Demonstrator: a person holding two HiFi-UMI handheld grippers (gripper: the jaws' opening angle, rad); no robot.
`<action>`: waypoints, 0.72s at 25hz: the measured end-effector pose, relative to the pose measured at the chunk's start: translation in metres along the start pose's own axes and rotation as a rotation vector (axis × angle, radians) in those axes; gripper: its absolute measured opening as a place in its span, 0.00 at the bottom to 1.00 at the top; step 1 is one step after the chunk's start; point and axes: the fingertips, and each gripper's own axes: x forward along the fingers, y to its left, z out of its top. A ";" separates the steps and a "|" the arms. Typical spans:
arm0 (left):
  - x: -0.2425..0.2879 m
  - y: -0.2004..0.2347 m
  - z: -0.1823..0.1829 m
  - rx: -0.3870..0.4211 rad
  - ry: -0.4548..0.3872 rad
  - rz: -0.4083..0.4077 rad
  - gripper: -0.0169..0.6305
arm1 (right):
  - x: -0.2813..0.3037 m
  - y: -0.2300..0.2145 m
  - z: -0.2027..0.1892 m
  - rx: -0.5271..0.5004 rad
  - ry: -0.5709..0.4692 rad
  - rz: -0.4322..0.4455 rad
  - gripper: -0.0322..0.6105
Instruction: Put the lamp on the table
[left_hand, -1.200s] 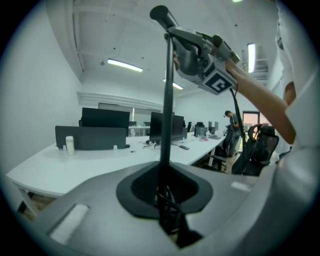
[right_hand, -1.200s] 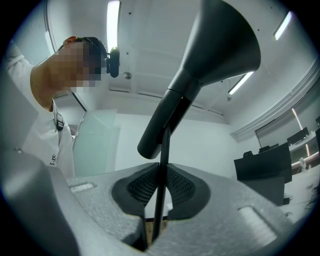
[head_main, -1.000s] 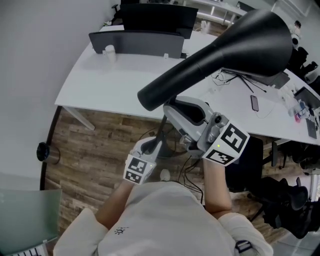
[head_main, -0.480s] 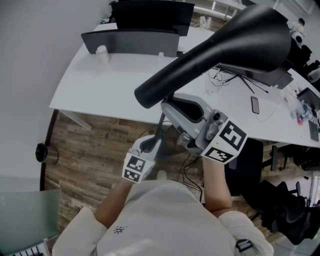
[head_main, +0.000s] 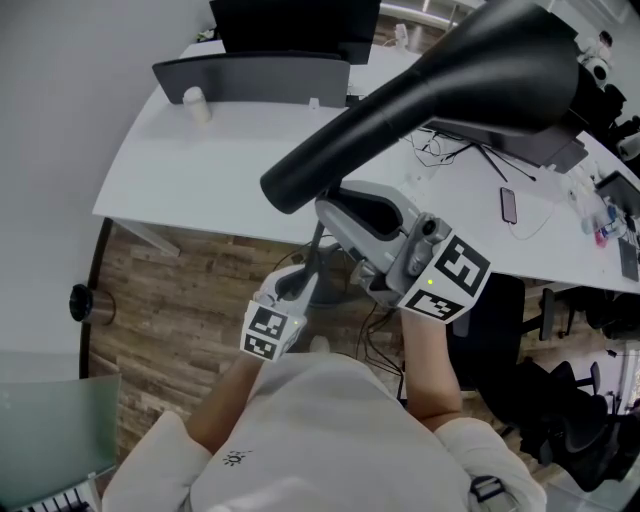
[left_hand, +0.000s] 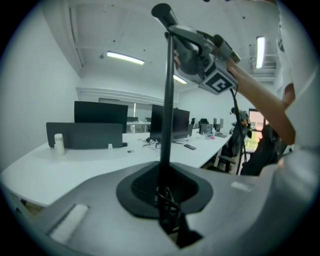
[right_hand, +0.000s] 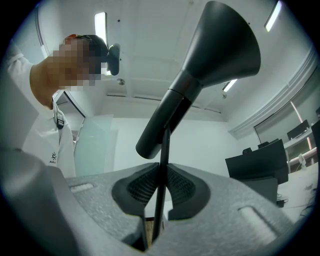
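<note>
Lamp (head_main: 450, 85) upright, pole clamped in both: left tongs (head_main: 300, 285) low, right tongs (head_main: 340, 215) under the shade. Table (head_main: 200, 170) edge is nearer than a second ago. Approach under way, lamp not yet set down.

The white table (head_main: 220, 170) stands on a wood-plank floor (head_main: 170, 300). A grey panel (head_main: 250, 73) stands along its far edge, with a small white bottle (head_main: 196, 104) at the panel's left end. Loose cables (head_main: 452, 150) and a dark phone (head_main: 509, 205) lie toward the right.
</note>
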 end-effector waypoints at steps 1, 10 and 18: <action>0.002 -0.002 0.001 0.001 0.003 0.000 0.09 | -0.003 -0.003 0.001 0.003 -0.002 -0.003 0.12; 0.015 -0.001 0.003 0.013 0.001 -0.012 0.09 | -0.011 -0.013 0.003 -0.004 -0.017 -0.025 0.12; 0.040 0.022 0.015 0.020 -0.021 -0.039 0.09 | 0.003 -0.041 0.004 -0.027 -0.006 -0.043 0.12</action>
